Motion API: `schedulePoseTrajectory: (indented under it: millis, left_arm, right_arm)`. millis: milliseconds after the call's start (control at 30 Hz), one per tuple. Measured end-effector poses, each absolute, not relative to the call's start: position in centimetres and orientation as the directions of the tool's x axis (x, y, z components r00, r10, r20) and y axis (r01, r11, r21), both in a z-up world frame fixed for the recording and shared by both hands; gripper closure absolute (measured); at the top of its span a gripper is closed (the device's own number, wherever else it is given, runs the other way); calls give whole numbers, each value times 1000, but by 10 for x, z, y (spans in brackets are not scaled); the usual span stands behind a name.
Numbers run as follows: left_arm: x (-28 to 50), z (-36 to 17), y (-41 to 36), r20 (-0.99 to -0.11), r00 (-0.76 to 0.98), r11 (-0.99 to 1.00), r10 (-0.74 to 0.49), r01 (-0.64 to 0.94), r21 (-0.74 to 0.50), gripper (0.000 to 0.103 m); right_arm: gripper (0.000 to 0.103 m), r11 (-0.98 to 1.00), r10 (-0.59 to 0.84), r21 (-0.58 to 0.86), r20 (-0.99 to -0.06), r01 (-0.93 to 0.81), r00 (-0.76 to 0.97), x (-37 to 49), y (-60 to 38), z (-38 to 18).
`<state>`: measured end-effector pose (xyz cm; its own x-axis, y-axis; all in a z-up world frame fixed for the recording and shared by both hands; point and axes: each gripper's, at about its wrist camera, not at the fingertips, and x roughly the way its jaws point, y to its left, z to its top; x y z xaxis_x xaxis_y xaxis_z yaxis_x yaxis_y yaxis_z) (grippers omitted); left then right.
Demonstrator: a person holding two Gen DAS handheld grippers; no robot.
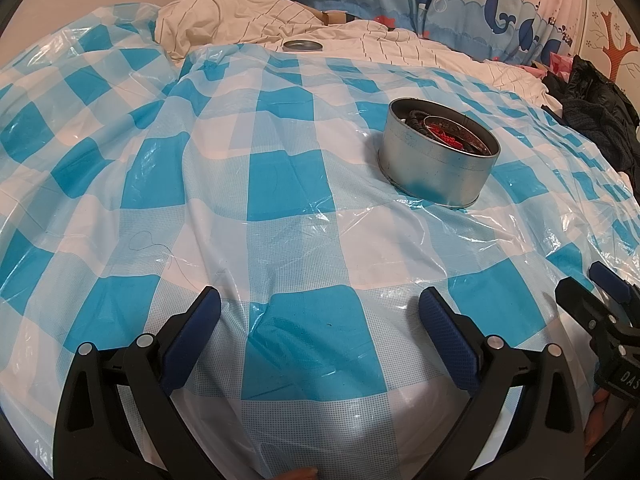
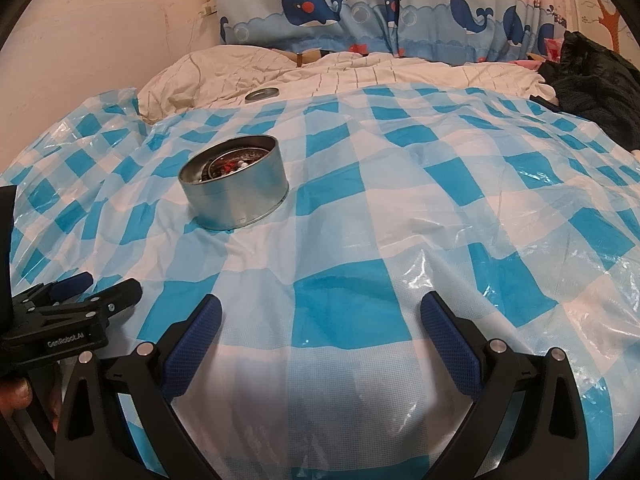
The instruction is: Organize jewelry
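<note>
A round silver tin [image 1: 436, 168] stands uncovered on the blue-and-white checked plastic sheet [image 1: 280, 184]; dark bangles and red pieces lie inside it. The right wrist view shows the same tin [image 2: 236, 192] to the left of centre. Its flat metal lid [image 1: 302, 45] lies far back on the cream bedding, and that lid [image 2: 262, 94] shows small in the right wrist view too. My left gripper [image 1: 320, 312] is open over bare sheet, well short of the tin. My right gripper [image 2: 322, 316] is open likewise, holding nothing. Each gripper appears at the edge of the other's view.
Cream striped bedding [image 1: 248, 16] and a whale-print curtain [image 2: 360, 8] lie behind the sheet. Dark clothing [image 1: 596, 112] is heaped at the right edge. A hand [image 2: 16, 396] grips the left tool's handle.
</note>
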<state>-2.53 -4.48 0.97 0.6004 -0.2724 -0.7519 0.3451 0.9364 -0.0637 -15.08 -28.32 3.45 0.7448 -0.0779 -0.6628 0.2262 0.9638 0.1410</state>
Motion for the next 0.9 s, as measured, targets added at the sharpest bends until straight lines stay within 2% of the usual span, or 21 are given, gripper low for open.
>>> schedulePoseTrajectory:
  millis: [900]
  left_arm:
    - [-28,9,-47,-758,594,937,-269,343,-64,8]
  right_arm:
    - [7,973,-83,101,-680,205,729,-149,-279,32]
